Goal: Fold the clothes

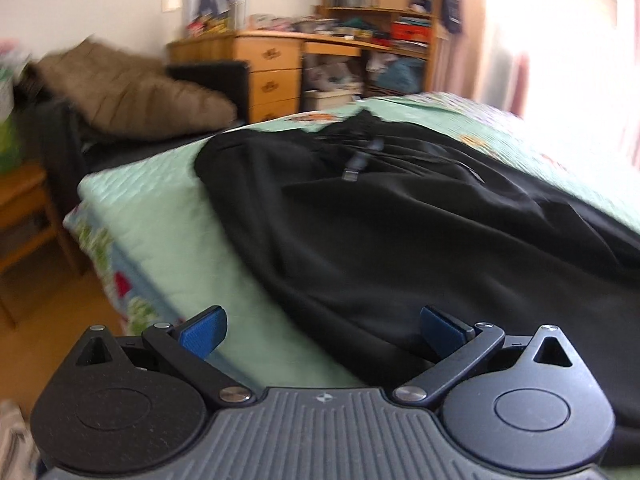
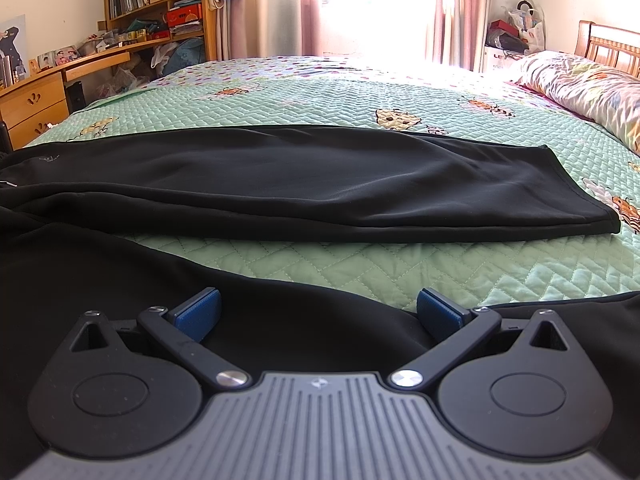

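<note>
We see trousers (image 2: 304, 184) spread on bed (image 2: 360, 96); pillow (image 2: 588, 84) far right; desk (image 2: 36, 100) behind bed, left.

Left wrist view: low over the bed (image 1: 168, 216) corner, close, facing the desk (image 1: 276, 60).
Right wrist view: low at the bed's near edge, facing the window (image 2: 372, 4).
Shared: black trousers (image 2: 304, 184), quilt, desk.

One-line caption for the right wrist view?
Open right gripper poised over the near leg of black trousers spread on a green quilted bedspread.
</note>
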The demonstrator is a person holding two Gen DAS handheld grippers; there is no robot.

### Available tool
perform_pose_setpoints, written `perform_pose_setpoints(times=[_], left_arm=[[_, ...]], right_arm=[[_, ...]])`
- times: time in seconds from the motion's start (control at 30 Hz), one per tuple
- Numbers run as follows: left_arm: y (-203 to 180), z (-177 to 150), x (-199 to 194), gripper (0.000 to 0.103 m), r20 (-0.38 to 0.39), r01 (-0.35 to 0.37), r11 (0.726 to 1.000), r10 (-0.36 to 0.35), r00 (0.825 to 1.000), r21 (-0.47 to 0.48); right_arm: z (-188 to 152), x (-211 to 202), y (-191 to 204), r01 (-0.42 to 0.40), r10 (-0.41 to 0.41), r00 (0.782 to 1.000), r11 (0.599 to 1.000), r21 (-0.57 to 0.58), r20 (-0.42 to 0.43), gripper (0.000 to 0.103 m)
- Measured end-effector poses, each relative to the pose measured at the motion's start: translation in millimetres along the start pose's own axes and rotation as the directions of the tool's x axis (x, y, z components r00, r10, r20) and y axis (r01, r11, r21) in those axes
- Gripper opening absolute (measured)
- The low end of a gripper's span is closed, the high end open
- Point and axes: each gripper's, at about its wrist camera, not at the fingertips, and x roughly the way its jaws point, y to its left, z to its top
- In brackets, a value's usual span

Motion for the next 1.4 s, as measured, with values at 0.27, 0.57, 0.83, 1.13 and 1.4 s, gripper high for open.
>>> perform_pose_setpoints(times=[0.27,0.57,0.83,1.13,1.4], left_arm=[[41.9,31.7,23.7,0.102,-0.002,-0.015,0.983,0.015,1.0,-0.181],[39.2,48.5,62.5,0.102,-0.01,-0.028,0.982,0.026,1.0,-0.184],[37.1,53.0,62.2,0.084,0.003,0.044,0.978,-0.044,0.999,-0.202],[38.7,59.1,64.6,0.057,-0.022,0.093,0.959,-0.102,0.995,-0.268],[31.6,54.8,75.6,0.102,-0.029,0.161,0.96,-0.172,0.985,-0.231]], right_arm=[[13.1,-55.6,-26.6,-0.063,0.031,0.991,0.966,0.251,0.128,0.09],[-49.8,-144.7,-77.2,-0.178,0.123,0.982,0.852,0.492,0.142,0.092],[-111.5,-184.5,-139.4,-0.062,0.055,0.998,0.678,0.733,0.033,0.092],[-141.1,-184.6,-171.0,-0.106,0.072,0.994,0.512,0.853,0.08,0.095],[-141.4,-166.6,-174.6,-0.168,0.052,0.985,0.485,0.858,0.164,0.095]])
